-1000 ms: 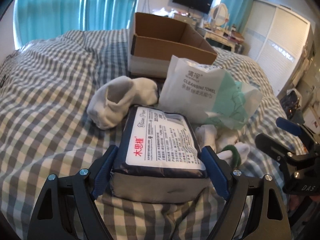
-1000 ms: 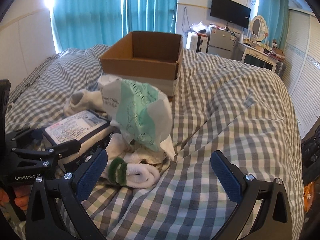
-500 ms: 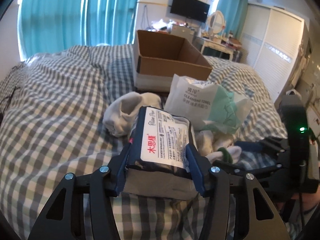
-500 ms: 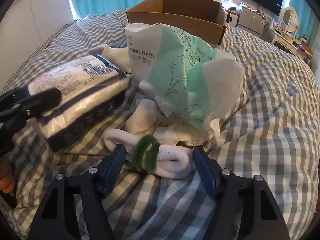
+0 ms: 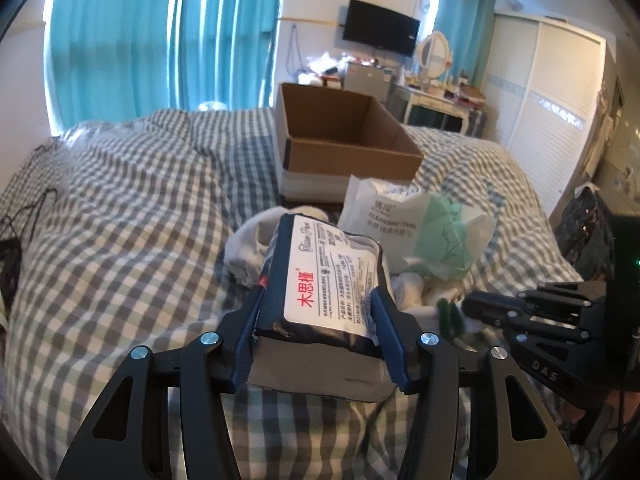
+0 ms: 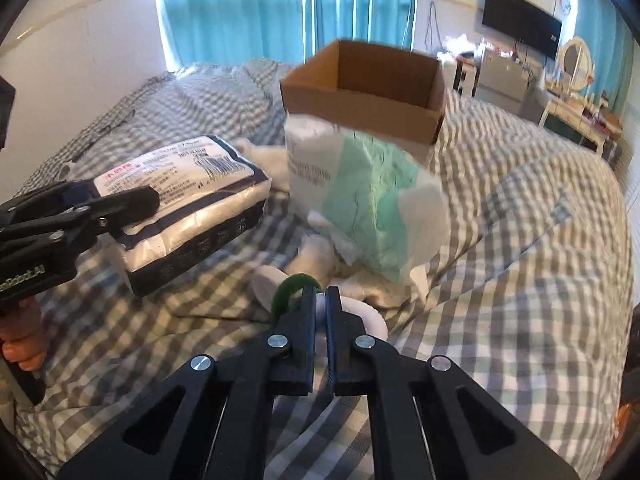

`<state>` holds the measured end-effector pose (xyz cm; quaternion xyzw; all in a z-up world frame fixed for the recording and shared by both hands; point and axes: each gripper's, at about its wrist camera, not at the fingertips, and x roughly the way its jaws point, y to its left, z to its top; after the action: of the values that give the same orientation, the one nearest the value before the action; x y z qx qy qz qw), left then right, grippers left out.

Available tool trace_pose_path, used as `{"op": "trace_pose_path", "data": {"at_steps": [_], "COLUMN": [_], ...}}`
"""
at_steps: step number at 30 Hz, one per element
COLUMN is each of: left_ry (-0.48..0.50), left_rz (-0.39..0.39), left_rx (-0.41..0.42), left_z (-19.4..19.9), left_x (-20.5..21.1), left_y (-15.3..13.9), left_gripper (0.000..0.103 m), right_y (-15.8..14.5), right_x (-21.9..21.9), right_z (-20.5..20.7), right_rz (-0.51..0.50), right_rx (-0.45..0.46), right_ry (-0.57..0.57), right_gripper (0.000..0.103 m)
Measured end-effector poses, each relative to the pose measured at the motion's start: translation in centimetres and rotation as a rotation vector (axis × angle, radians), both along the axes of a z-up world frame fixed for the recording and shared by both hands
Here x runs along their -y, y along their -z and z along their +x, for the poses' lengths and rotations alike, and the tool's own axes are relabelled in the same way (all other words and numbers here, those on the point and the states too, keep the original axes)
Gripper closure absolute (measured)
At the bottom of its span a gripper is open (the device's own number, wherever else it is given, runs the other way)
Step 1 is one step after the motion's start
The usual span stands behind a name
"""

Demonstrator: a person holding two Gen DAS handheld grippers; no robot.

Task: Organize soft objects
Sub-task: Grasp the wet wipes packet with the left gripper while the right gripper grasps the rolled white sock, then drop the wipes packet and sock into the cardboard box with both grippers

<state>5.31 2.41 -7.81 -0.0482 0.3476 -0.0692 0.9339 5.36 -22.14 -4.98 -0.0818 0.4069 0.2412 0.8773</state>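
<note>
Left tool [image 5: 320, 332] is clamping the tissue pack [image 5: 328, 280], right tool [image 6: 321, 300] is pinching the white roll [image 6: 360, 316], and that thin bite is risking a slip before the box [image 6: 384, 116].

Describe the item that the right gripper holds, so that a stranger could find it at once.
On the checked bed, before the cardboard box, lies a green-and-white cleansing towel pack. Just in front, the right gripper pinches a white fluffy headband; only it has a green loop.

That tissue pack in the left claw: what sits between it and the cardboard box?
In the left wrist view, a white sock and the cleansing towel bag lie between the tissue pack and the cardboard box.
</note>
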Motion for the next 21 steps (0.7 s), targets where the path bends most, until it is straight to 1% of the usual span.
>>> {"op": "trace_pose_path", "data": {"at_steps": [4,6,9,10,11,13,15,18,21], "left_ry": [-0.011,-0.014,-0.012,-0.013,-0.016,-0.022,-0.028,-0.029,-0.027], "left_rz": [0.001,-0.006,-0.009,-0.005,0.003,0.022,0.024,0.02,0.052], "left_rx": [0.025,0.038,0.065,0.075,0.083,0.093,0.103,0.126,0.151], "left_z": [-0.3,-0.4,-0.3,-0.3,-0.2,0.3,1.0,2.7,4.9], "left_x": [-0.4,-0.6,-0.7,-0.6,-0.5,-0.4,-0.4,-0.5,-0.3], "left_y": [-1.1,-1.9,-3.4,-3.8,-4.4,-5.6,-6.7,-8.5,-9.8], "left_gripper": [0.051,0.051,0.051,0.051,0.051,0.051,0.051,0.051,0.051], "right_y": [-1.6,-3.3,-6.9,-7.7,-8.9,-11.3,-13.7,-16.0,-17.4], "right_x": [0.1,0.0,0.3,0.2,0.1,-0.1,-0.3,-0.5,-1.2], "right_z": [-0.5,-0.3,0.2,0.5,1.1,2.3,3.7,6.1,9.3], "right_rz": [0.023,0.041,0.075,0.078,0.077,0.063,0.077,0.082,0.081], "right_rx": [0.029,0.063,0.13,0.132,0.141,0.191,0.234,0.278,0.294], "right_ry": [-0.006,-0.004,-0.008,-0.017,-0.026,-0.028,-0.026,-0.014,-0.012], "right_gripper": [0.099,0.099,0.099,0.099,0.099,0.099,0.099,0.099,0.099]}}
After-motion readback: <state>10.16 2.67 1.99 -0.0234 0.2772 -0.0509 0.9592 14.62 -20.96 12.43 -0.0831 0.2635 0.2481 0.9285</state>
